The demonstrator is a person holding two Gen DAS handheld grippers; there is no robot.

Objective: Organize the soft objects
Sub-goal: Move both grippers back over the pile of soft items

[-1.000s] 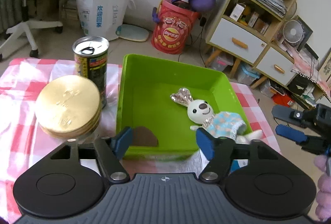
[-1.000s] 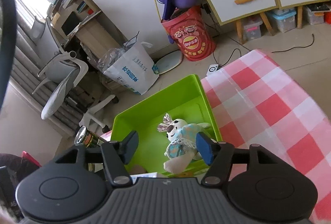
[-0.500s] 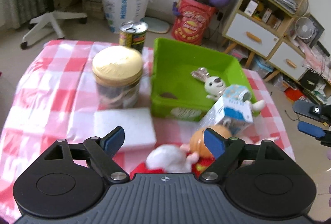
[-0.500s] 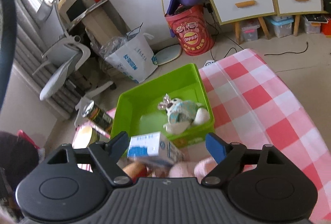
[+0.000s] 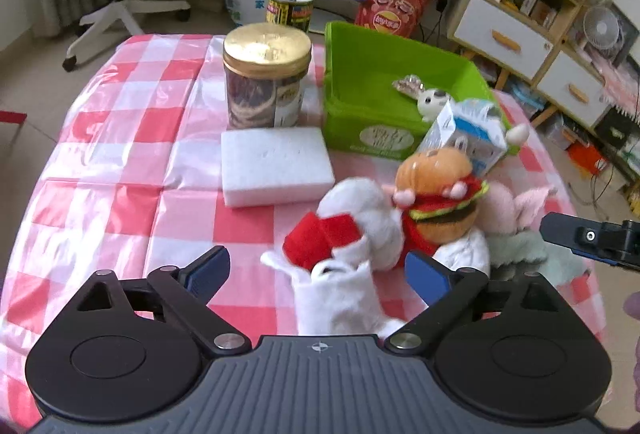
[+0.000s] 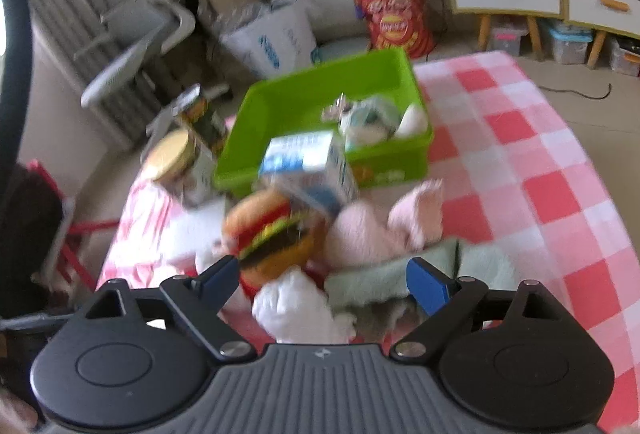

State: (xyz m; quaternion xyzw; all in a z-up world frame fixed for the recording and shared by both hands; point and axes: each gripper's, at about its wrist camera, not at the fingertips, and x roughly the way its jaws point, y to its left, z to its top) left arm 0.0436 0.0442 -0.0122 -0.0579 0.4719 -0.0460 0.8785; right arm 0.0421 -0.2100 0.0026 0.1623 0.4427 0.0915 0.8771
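Note:
A green bin at the back of the checked table holds a small bunny plush. In front of it lie a hamburger plush, a white and red plush, a pink plush and a grey-green cloth. My left gripper hovers over the white and red plush, jaws opening, pads clear of it. My right gripper hangs over the cloth and the hamburger plush, jaws also opening and gripping nothing. Its tip shows at the right of the left wrist view.
A milk carton leans against the bin's front. A white sponge block lies left of the plush pile. Behind it stand a gold-lidded jar and a can. Beyond the table are a chair, bags and a shelf unit.
Both grippers have drawn back from the bin toward the near side of the table, and their jaws stand wider. The plush pile, carton and sponge have come into view.

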